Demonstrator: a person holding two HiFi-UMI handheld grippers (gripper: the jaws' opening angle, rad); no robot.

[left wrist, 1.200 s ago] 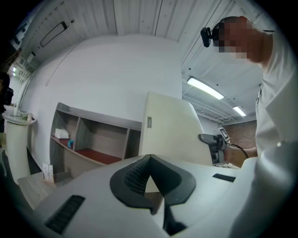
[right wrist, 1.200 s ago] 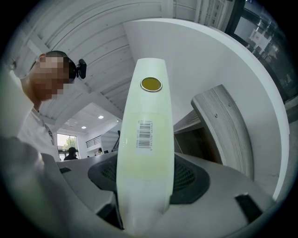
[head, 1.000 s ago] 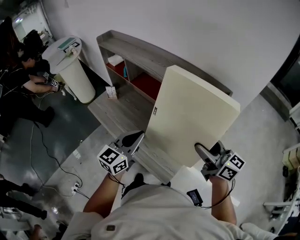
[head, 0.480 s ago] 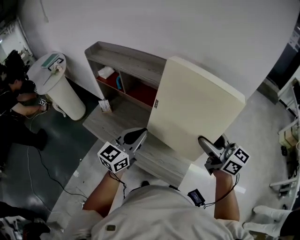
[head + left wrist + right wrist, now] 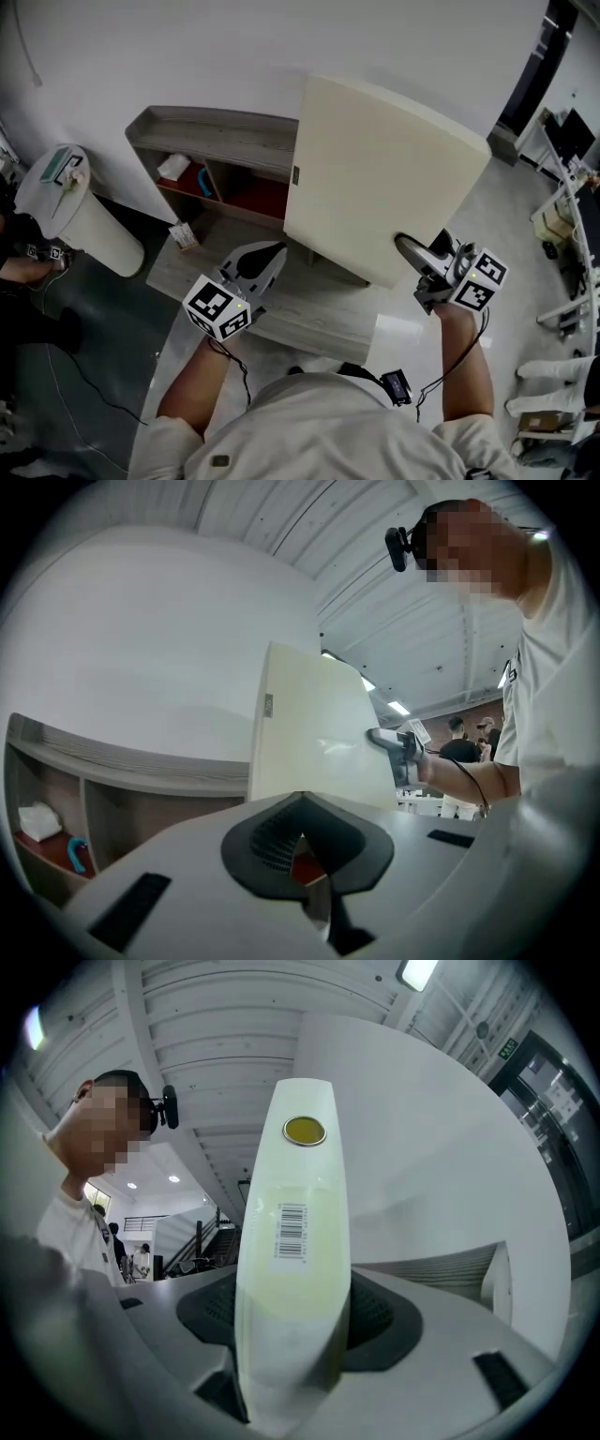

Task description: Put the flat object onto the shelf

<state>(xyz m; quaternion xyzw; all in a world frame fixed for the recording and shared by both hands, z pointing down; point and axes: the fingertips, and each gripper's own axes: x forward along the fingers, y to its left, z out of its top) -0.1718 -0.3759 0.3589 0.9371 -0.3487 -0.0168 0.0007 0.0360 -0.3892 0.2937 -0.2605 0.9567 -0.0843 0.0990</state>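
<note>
The big, flat cream board [image 5: 380,173] is up in the air in front of the grey wooden shelf [image 5: 211,127], its near edge pinched between the wide jaws of the right gripper [image 5: 412,251], while the left gripper [image 5: 261,265], near the board's lower corner, looks closed on nothing.

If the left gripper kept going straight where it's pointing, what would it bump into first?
Probably the cream board, near its lower left edge. The left gripper, shut and empty, aims at it in its own view. The shelf sits behind. Depth is unclear.
</note>
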